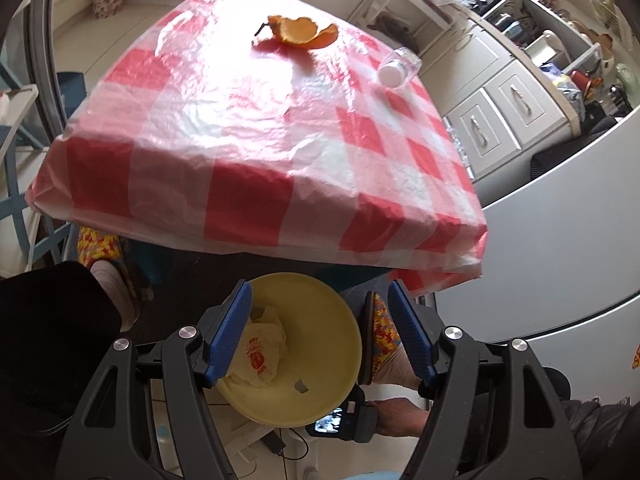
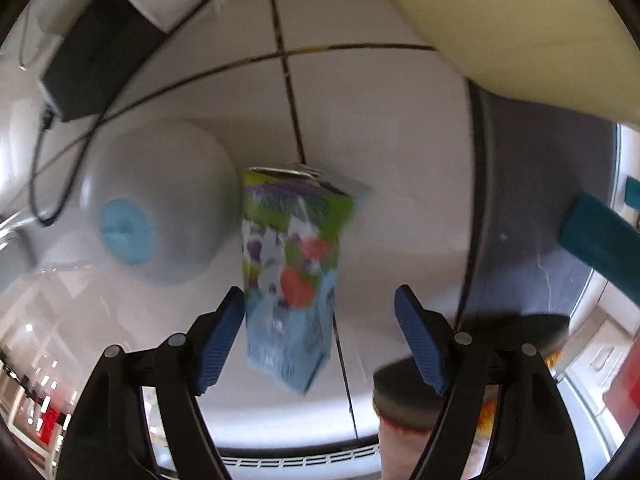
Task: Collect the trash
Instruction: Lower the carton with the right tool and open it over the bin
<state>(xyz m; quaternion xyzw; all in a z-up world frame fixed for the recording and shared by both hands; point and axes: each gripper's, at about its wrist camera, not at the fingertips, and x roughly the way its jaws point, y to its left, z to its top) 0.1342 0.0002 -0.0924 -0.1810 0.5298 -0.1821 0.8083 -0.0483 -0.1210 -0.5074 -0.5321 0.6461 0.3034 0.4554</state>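
Two grippers gape wide, empty: left gripper above round yellow plastic bowl; right gripper around blurred colourful carton, ungripped. Carton may miss bowl.

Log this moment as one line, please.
left tongs: open above yellow bowl holding crumpled wrapper | right tongs: open around colourful carton | table: orange peel, bottle

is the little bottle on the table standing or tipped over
Tipped over: the bottle lies on its side on the checked tablecloth, white cap toward the camera.
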